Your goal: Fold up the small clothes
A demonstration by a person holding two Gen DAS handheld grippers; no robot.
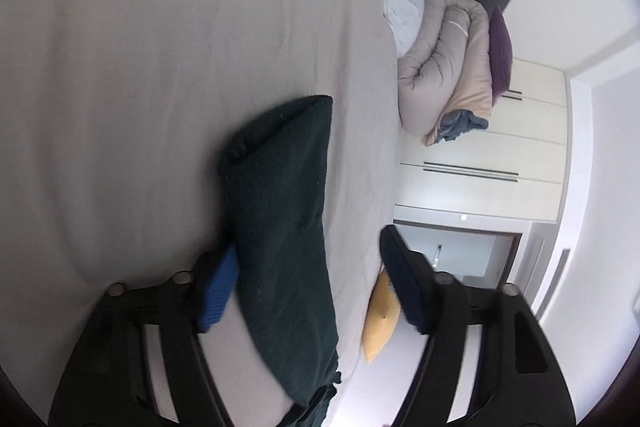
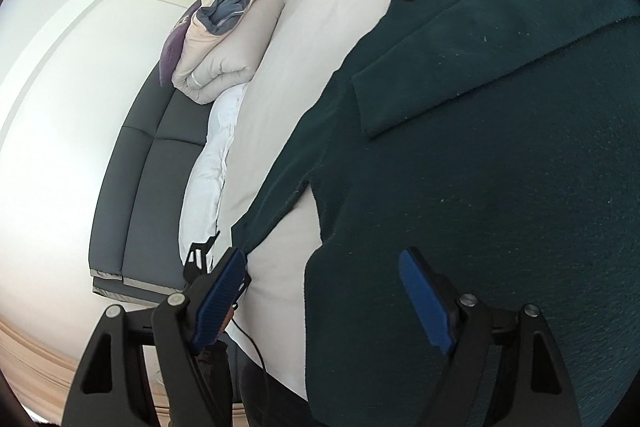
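A dark green knit sweater lies spread on the beige bed sheet, one sleeve folded across its body. In the left wrist view a sleeve of the sweater runs between my fingers. My left gripper is open around that sleeve, its blue pads apart from the cloth. My right gripper is open above the sweater's lower edge, holding nothing. In the right wrist view the other gripper shows small at the far sleeve end.
A rolled beige duvet and a purple cushion lie at the bed's head by a dark grey headboard. A white pillow lies beside them. A yellow cushion sits at the bed's edge. White wardrobe doors stand beyond.
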